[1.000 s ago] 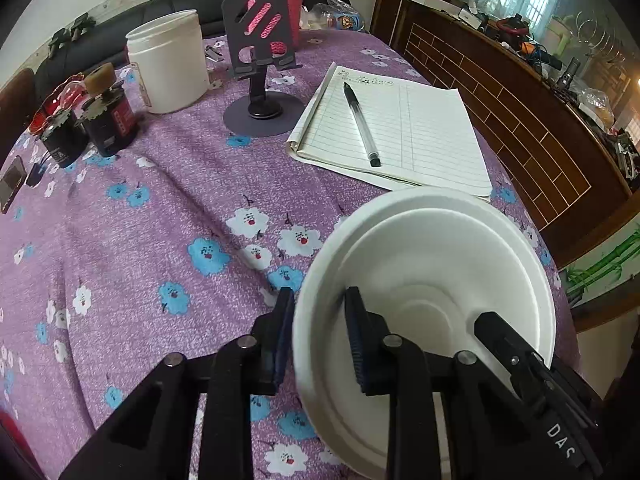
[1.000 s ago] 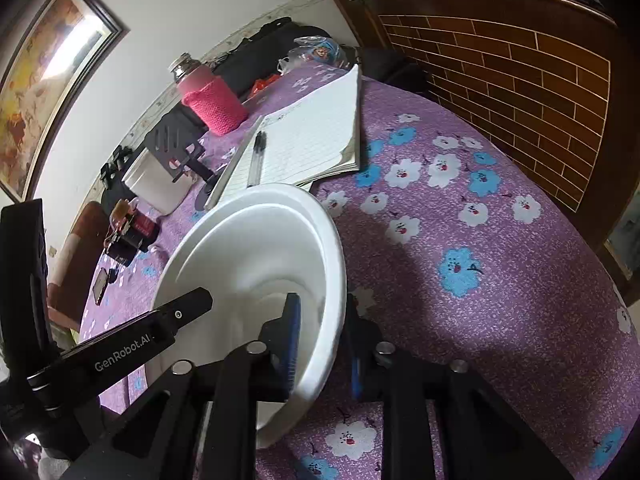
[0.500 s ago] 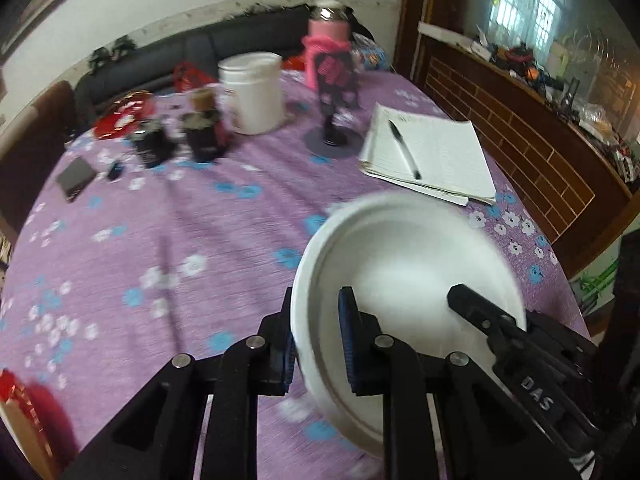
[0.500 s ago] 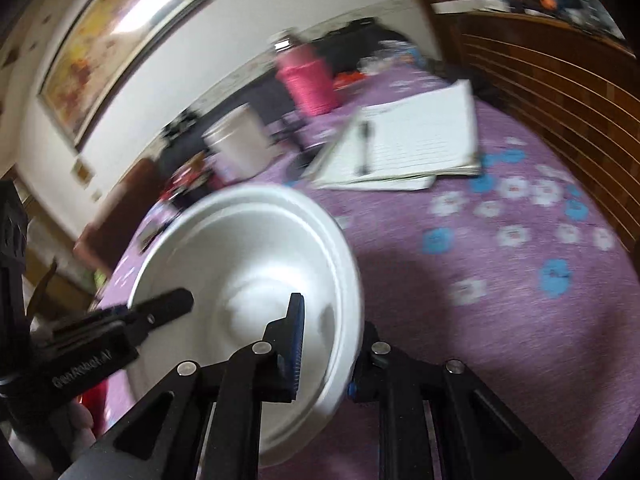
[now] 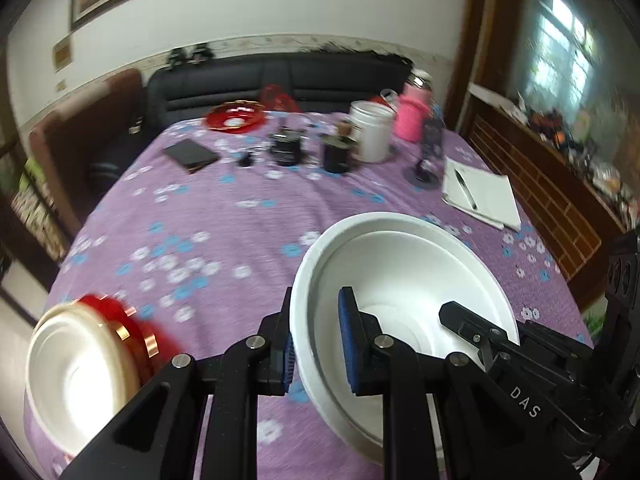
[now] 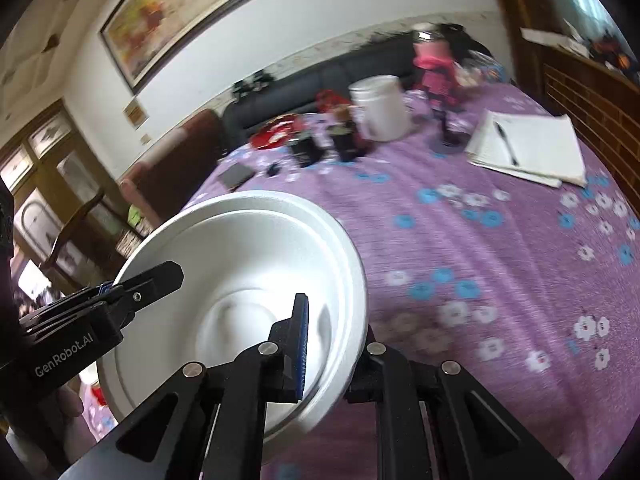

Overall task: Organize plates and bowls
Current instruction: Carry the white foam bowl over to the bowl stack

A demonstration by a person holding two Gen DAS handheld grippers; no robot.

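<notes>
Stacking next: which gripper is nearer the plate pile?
Left. The left gripper is beside the plate pile; the right gripper grips the bowl's far side.

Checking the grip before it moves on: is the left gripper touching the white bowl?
Touching. In the left wrist view, the left gripper pinches the white bowl rim between its pads.

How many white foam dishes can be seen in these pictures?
2. One white bowl is held by both grippers; one white plate lies at the table's near-left edge, over a red dish. More may be hidden.
</notes>
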